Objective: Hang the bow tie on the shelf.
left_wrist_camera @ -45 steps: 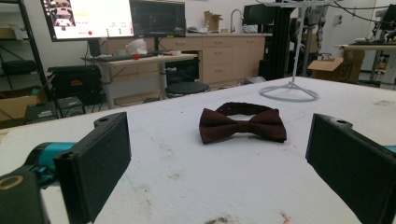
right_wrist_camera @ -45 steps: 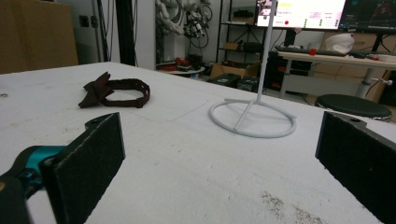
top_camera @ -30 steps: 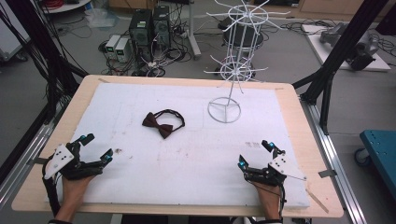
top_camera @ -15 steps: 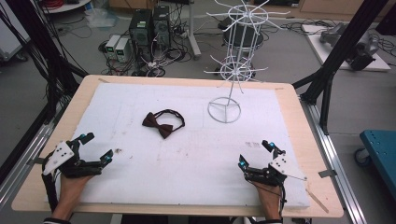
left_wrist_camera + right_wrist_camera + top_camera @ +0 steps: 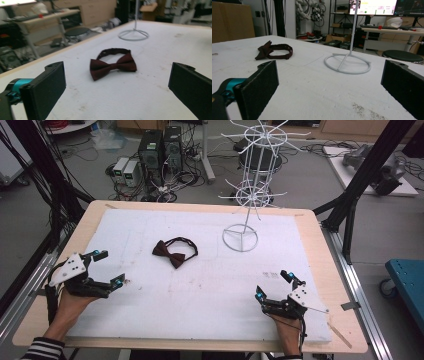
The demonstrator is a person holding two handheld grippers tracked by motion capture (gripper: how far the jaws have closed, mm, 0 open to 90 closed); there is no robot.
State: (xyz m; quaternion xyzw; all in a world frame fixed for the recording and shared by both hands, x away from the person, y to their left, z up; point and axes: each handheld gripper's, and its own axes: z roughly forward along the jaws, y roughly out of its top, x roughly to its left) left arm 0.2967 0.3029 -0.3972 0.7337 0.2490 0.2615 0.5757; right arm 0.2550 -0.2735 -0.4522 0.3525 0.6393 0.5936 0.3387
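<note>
Dark red, the bow tie point(image 5: 174, 252) lies flat on the white surface point(image 5: 210, 295) left of the wire rack point(image 5: 241, 237), well apart from both grippers. The left gripper view shows its knot and strap loop face-on; the right gripper view shows it edge-on. The left gripper point(image 5: 106, 268), fingers wide after just opening with nothing between them, sits higher than before. The right gripper point(image 5: 272, 285), fingers wide, has stayed put.

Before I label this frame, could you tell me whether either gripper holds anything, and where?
Nothing is held: the left gripper and right gripper are open, apart from the bow tie.
</note>
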